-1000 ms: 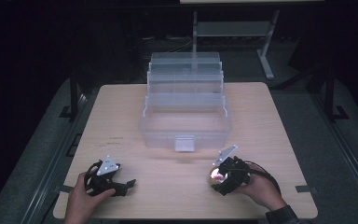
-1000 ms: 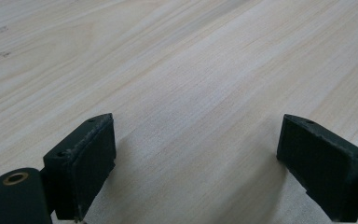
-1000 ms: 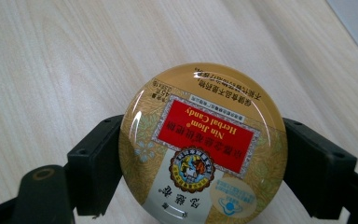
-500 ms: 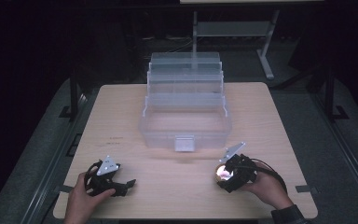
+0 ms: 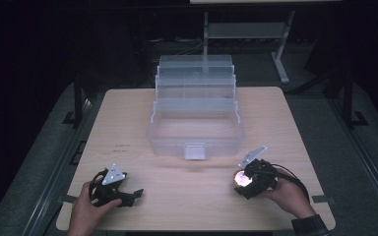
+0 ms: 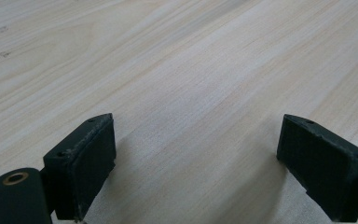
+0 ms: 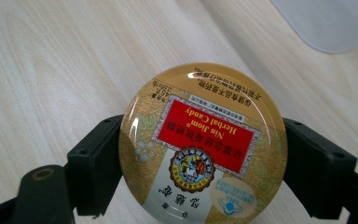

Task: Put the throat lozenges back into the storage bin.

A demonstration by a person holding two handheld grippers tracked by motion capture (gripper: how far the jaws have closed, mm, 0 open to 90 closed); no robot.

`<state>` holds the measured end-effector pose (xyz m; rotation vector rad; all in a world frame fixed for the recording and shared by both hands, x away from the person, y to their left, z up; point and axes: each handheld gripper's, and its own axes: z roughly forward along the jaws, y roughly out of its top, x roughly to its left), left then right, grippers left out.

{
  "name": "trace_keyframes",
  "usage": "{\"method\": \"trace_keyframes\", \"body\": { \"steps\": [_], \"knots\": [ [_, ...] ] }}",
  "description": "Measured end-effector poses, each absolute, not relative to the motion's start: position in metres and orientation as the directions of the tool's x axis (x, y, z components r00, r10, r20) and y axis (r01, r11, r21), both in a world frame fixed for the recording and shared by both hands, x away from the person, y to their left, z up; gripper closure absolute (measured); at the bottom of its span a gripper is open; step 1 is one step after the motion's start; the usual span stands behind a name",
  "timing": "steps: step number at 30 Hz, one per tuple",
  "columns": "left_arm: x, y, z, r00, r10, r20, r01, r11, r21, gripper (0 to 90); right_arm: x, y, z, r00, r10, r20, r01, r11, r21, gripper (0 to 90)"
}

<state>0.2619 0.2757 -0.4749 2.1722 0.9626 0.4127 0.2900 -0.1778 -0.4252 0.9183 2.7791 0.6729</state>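
My right gripper [image 5: 246, 181] is shut on a round gold candy tin [image 7: 203, 144] with a red label; both pads press its rim, and it hangs a little above the wooden table [image 5: 128, 128]. In the high view the tin [image 5: 241, 178] glints at the front right, just short of the clear plastic tiered box [image 5: 195, 118] that stands open in the table's middle. My left gripper [image 5: 137, 194] rests at the front left, held by a hand. Its jaws stand open over bare wood, with nothing between the fingers [image 6: 81, 163].
The box's front latch [image 5: 194, 150] faces me, and a corner of the box [image 7: 326, 23] shows at the top right of the right gripper view. A metal stand [image 5: 246, 34] sits behind the table in the dark.
My right gripper with the tin has shifted a little to the right and slightly up. The left gripper has stayed put.
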Motion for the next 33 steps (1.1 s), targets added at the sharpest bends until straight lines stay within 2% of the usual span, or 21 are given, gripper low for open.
{"method": "trace_keyframes", "body": {
  "steps": [33],
  "knots": [
    [0.262, 0.276, -0.475, 0.671, 0.742, 0.003, 0.513, -0.467, 0.72, 10.7, 0.308, -0.203, -0.408, -0.757, 0.653, 0.003, 0.575, 0.663, 0.48, 19.8]
  ]
}}
